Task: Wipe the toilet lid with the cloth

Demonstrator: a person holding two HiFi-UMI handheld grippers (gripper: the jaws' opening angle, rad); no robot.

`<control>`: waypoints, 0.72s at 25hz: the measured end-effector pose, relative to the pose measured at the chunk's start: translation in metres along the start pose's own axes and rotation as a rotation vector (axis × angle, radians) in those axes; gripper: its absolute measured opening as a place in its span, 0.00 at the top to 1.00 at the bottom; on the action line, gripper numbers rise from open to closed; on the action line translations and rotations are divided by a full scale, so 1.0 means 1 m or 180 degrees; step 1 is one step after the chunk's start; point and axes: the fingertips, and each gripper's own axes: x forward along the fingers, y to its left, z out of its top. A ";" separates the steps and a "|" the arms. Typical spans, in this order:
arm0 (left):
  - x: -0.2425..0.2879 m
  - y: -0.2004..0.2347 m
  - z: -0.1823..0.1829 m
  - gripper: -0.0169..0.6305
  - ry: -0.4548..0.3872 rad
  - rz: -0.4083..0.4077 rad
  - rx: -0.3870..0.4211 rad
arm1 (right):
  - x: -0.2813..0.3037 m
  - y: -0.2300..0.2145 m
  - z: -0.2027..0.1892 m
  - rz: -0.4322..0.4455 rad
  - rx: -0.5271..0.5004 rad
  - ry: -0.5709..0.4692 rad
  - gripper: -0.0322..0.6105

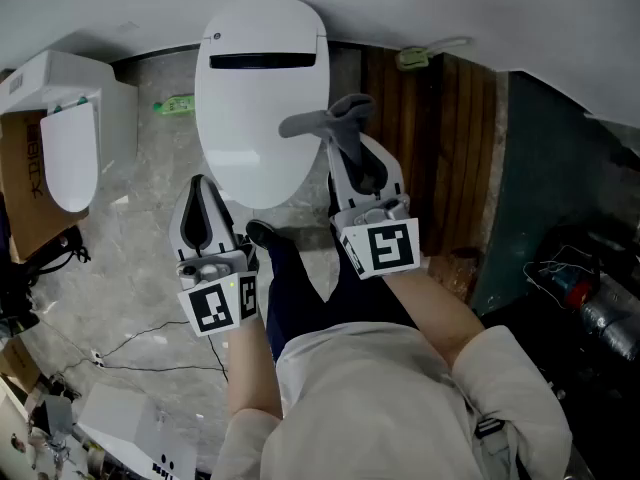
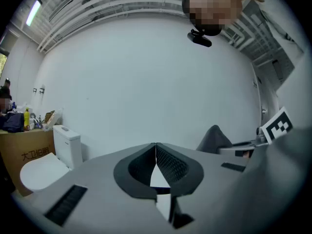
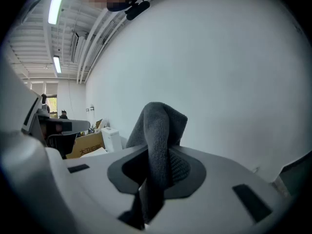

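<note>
Ahead of both pairs of fingers, and to the left of the right pair: toilet lid [image 1: 262,98], white, shut down, long axis running straight away from the person, narrow rounded end nearest. Beside its right edge, right gripper [image 1: 350,140], fingers clamped on a grey cloth [image 3: 158,130], folded hump standing up past the tips, tail trailing back through the gap. Off the lid's near left side, left gripper [image 1: 201,184], fingers pressed together on nothing. Nearer to the work, by the look of it: the right, cloth overlapping the lid's right rim as seen from above. Likely call for the next move: carry the cloth leftward from those fingers onto the lid, then stroke along the long axis. Cannot tell whether cloth touches lid or hangs clear of it. No sight of the lid from either gripper view, only bare wall beyond the tips.
</note>
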 end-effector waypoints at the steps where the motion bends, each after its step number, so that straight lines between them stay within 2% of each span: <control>1: 0.000 0.000 0.000 0.95 -0.0006 -0.0004 -0.0001 | 0.001 0.001 -0.001 -0.0002 0.0002 0.0002 0.84; 12: 0.001 0.002 -0.005 0.95 -0.0004 -0.0024 -0.0067 | 0.006 0.002 -0.011 -0.0051 0.0001 0.0037 0.84; 18: 0.007 0.005 -0.024 0.95 0.0064 -0.0024 -0.0132 | 0.032 -0.015 -0.047 -0.0111 -0.0113 0.0200 0.84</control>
